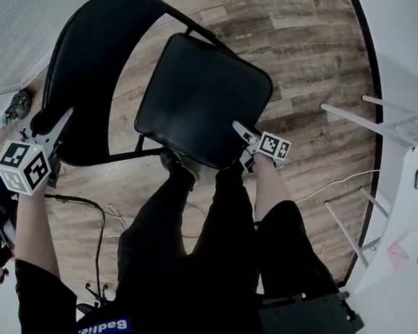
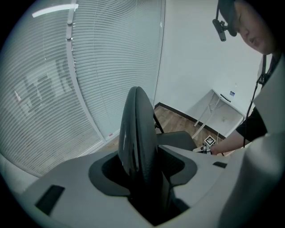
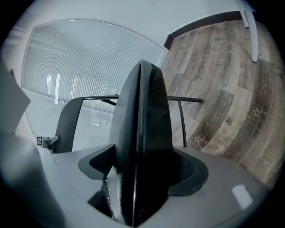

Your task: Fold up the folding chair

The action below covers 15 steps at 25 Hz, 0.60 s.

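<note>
Now both my tools are on the folding chair [image 1: 195, 29], which stands unfolded on the wooden floor [image 1: 313, 55] before me. At left, my left gripper [image 1: 54, 129] is clamped on the edge of the curved backrest [image 1: 87, 65], a jaw on either face, likely to steady the frame. At centre, the seat [image 1: 204, 100] lies flat, not yet swung up. At right, my right gripper [image 1: 243, 145] is closed over the seat's front edge near its corner, a hold that looks meant for lifting the seat toward the backrest.
</note>
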### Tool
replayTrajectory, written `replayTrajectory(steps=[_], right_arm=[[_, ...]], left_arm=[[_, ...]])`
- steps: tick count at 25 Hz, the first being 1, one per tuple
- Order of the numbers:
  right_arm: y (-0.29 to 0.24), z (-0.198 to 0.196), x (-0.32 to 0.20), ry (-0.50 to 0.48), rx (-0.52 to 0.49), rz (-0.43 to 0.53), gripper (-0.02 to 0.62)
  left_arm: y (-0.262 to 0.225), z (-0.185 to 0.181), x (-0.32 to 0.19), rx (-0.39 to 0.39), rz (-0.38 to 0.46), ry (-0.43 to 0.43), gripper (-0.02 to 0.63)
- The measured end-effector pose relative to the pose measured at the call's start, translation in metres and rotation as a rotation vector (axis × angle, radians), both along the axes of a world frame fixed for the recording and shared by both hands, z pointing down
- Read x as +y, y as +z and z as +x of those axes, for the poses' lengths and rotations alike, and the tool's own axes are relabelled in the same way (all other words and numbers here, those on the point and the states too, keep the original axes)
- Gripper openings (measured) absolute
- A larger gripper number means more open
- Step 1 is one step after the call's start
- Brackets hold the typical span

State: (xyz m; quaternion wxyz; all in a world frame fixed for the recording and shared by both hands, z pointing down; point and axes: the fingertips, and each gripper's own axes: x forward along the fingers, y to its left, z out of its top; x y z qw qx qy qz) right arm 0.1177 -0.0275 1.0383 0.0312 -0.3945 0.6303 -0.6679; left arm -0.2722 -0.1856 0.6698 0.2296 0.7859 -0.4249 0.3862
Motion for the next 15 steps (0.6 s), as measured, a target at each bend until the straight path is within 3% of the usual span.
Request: replayTrajectory(steps=[15], right_arm=[[-0.035, -0.017, 0.018, 0.011, 0.004, -0.077, 0.342]], left_arm=[[-0.031, 0.014, 0.011, -0.004, 0.003, 0.039, 0.189]])
